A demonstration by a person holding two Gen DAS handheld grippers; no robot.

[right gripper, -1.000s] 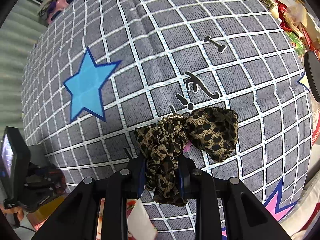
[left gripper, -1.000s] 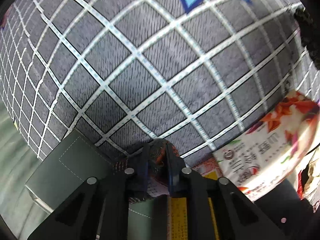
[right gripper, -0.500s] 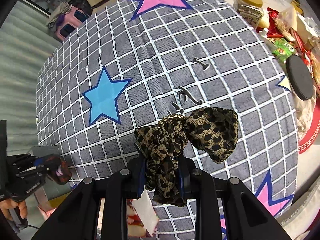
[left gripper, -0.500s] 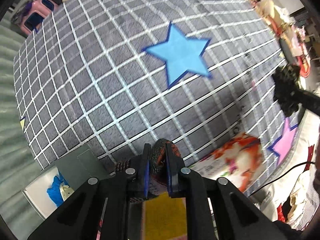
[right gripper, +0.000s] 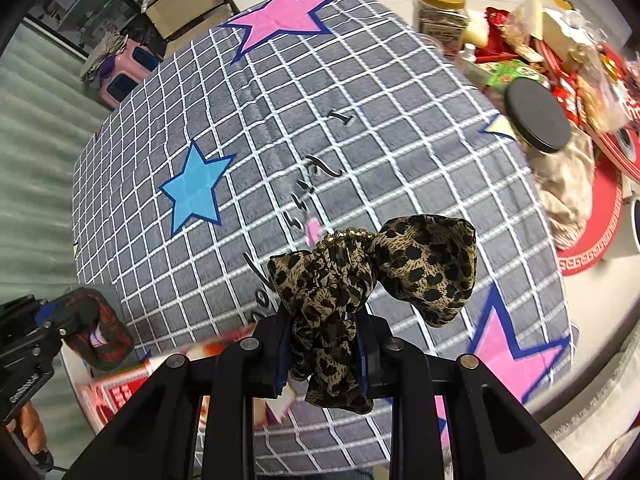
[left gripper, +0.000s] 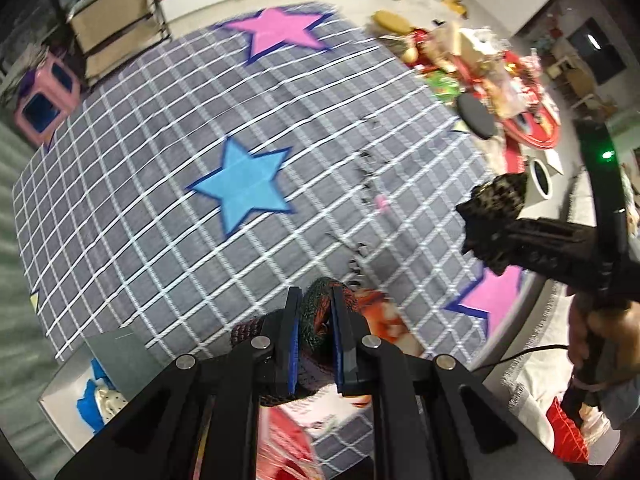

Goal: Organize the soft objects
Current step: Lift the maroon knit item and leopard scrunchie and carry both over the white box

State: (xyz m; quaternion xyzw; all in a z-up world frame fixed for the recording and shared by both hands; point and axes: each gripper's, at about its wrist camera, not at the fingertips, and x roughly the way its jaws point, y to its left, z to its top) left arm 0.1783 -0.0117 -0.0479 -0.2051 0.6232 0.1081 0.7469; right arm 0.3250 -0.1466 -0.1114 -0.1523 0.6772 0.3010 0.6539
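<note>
My left gripper [left gripper: 314, 312] is shut on a dark red and green patterned scrunchie [left gripper: 316, 308], held well above the grey checked cloth [left gripper: 160, 200]. It also shows in the right wrist view [right gripper: 96, 324] at the far left. My right gripper [right gripper: 322, 336] is shut on a leopard-print fabric bow [right gripper: 400, 264], also lifted above the cloth. The bow shows in the left wrist view [left gripper: 496, 208] at the right, in the other gripper.
A grey open box [left gripper: 92, 380] with blue items sits at the cloth's near left corner. A red-flowered packet [left gripper: 380, 320] lies under the left gripper. Jars, a black lid [right gripper: 536, 116] and snack clutter on a red mat [right gripper: 592, 240] crowd the right side.
Both grippers have risen away from the cloth with their items still held. The whole cloth with its stars and the room beyond have come into view.
</note>
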